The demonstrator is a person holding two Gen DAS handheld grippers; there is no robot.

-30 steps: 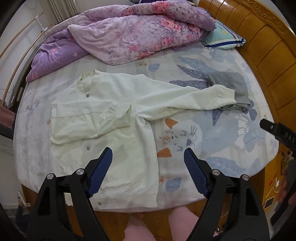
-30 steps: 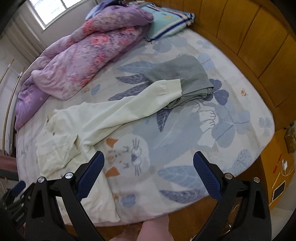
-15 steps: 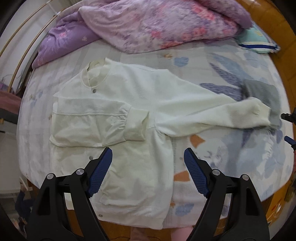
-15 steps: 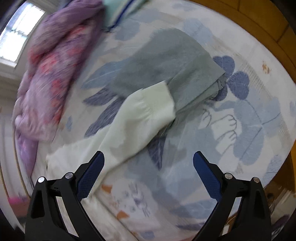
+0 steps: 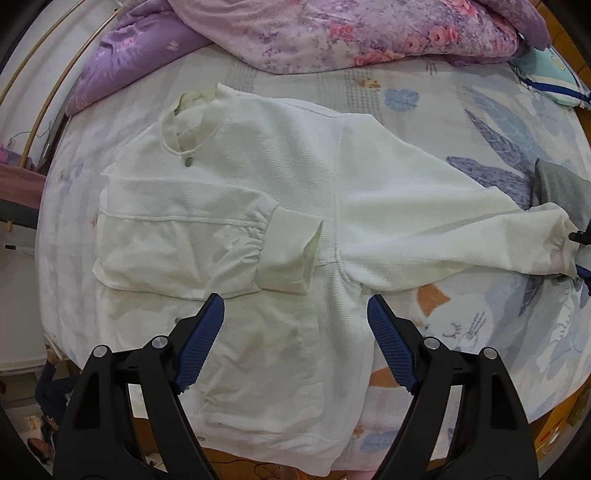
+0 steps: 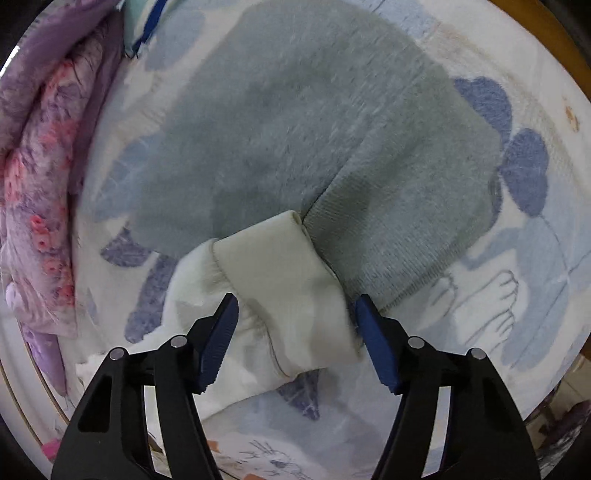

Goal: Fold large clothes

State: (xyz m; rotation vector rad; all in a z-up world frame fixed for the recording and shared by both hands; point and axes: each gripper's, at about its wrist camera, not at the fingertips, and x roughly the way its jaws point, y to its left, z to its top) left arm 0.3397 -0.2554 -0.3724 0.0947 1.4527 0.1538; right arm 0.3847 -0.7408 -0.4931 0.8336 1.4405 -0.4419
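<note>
Soft even daylight, heavy fisheye bending at edges, right view blurred.

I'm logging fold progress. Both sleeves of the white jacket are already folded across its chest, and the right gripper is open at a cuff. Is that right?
Not quite. Only one sleeve of the white jacket is folded across its chest; the other sleeve lies stretched out toward the grey garment, as the left wrist view shows. The right gripper is indeed open at that sleeve's cuff.

I'm counting one cream jacket [image 5: 280, 192], one grey garment [image 6: 303, 133], one purple floral quilt [image 5: 332, 33], one striped pillow [image 5: 550, 74], and I'm seeing two snap buttons [image 5: 189, 161] showing on the jacket.
</note>
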